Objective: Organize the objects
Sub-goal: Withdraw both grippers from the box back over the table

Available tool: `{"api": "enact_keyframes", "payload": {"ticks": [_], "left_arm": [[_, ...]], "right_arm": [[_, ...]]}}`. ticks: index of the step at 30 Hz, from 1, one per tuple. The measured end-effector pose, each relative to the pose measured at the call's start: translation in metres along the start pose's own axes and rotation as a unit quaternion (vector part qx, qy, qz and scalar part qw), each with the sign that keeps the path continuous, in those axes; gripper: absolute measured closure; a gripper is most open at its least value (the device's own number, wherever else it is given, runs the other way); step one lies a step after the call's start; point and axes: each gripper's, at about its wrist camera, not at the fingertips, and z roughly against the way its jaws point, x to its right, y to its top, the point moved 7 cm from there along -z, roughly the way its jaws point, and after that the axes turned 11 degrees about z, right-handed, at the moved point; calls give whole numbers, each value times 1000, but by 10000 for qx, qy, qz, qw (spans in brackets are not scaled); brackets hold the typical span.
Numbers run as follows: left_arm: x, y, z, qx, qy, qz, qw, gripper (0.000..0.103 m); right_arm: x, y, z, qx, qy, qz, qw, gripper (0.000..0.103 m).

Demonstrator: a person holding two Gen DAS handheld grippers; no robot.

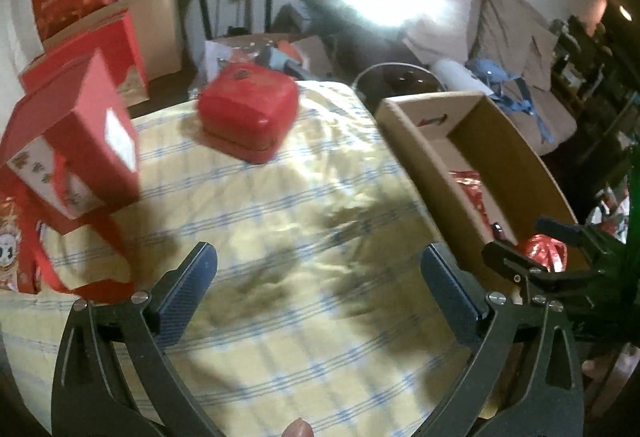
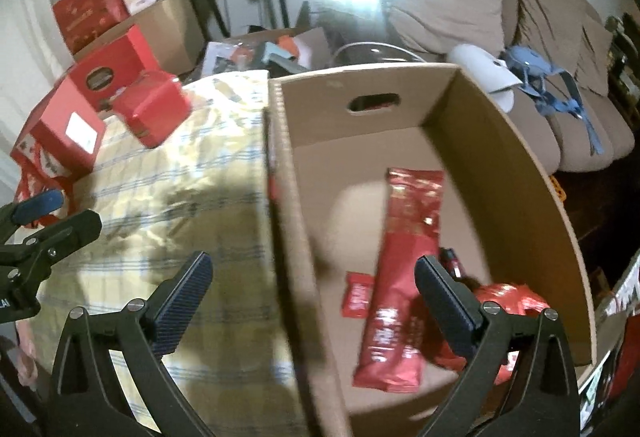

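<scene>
Right wrist: red packet (image 2: 400, 277) in cardboard box (image 2: 520, 165), between spread fingers (image 2: 444, 309).

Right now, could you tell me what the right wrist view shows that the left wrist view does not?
Only the right wrist view shows the box floor, with a long red packet and a small red sachet. Only the left wrist view shows the red ribbon trailing on the cloth. Both show the red tin, the cloth, the box, and both grippers open and empty: left, right.

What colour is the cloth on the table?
Pale yellow with blue stripes, the cloth shows best in the left wrist view.
</scene>
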Motion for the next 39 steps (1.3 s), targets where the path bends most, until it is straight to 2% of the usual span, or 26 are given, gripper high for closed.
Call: {"api": "enact_keyframes", "payload": {"ticks": [7, 13, 20, 30, 39], "left_arm": [[-56, 5, 23, 269, 257, 142, 9992, 1], [-117, 8, 38, 326, 463, 494, 9972, 1], [-167, 8, 54, 404, 680, 764, 9939, 1], [-210, 10, 71, 519, 865, 981, 9901, 1], [-237, 15, 73, 519, 853, 1161, 9882, 1]], "right_arm": [[-48, 16, -9, 21, 138, 402, 9991, 1], [-89, 29, -14, 60, 318, 656, 9973, 1], [-127, 44, -14, 123, 527, 827, 9951, 1], [-169, 58, -16, 152, 692, 1092, 9915, 1], [-200, 76, -18, 188, 782, 1320, 9880, 1]]}}
